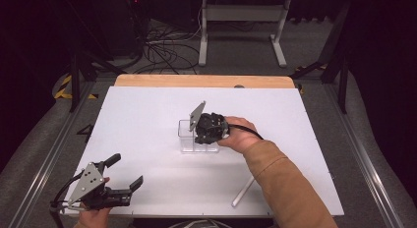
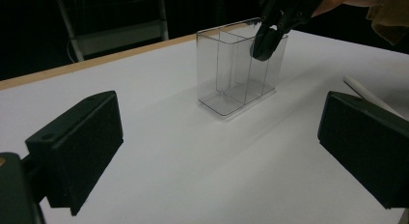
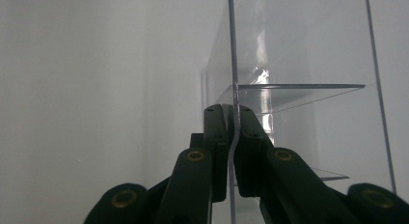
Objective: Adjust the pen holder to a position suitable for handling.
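A clear plastic container (image 1: 187, 137) with inner dividers stands upright near the middle of the white table (image 1: 147, 105). My right gripper (image 1: 202, 135) comes down on its right side, shut on one thin wall. In the right gripper view the wall (image 3: 299, 64) runs straight between the pressed jaws of that gripper (image 3: 234, 113). The left gripper view shows the container (image 2: 231, 74) with the right gripper (image 2: 265, 43) at its top rim. My left gripper (image 1: 127, 170) rests at the table's front left corner, open and holding nothing, its jaws (image 2: 217, 151) facing the container from a distance.
A white stick (image 1: 243, 191) lies on the table at the front right, under the person's right sleeve; it also appears as the stick (image 2: 366, 93) beside the left gripper's right jaw. A wooden strip edges the table's far side. Cables and a stand sit on the floor beyond.
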Action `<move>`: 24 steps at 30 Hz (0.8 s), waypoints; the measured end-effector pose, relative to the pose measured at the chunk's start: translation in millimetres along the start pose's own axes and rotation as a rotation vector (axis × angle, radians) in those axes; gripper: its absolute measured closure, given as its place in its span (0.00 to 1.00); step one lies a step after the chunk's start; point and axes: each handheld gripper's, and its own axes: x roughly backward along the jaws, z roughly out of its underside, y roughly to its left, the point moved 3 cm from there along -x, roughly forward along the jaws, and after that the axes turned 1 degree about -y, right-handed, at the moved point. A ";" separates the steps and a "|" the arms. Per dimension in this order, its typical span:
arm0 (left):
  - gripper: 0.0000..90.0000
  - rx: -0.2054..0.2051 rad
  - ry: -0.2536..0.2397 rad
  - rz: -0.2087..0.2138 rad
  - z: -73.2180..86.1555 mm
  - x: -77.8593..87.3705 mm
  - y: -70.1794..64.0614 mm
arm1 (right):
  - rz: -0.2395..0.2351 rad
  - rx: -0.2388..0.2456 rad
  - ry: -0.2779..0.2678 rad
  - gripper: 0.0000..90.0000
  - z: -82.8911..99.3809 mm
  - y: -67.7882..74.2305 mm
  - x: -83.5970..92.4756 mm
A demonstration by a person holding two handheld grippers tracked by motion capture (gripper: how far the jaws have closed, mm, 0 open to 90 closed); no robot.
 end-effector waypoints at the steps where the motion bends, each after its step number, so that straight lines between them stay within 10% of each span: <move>1: 0.03 0.005 -0.002 0.000 0.1 -0.1 0.0 | 0.004 -0.008 0.002 0.95 0.5 -0.5 -0.6; 10: 0.03 0.002 0.001 0.002 0.0 -0.4 0.0 | -0.003 -0.021 0.019 0.94 3.6 -3.1 -1.9; 19: 0.03 0.008 -0.003 -0.001 -0.1 -0.2 0.3 | 0.048 -0.050 -0.093 0.77 2.6 -1.4 20.7; 24: 0.03 0.010 -0.002 -0.001 -0.5 -1.5 0.6 | 0.052 -0.189 -0.261 0.57 12.4 -1.6 53.3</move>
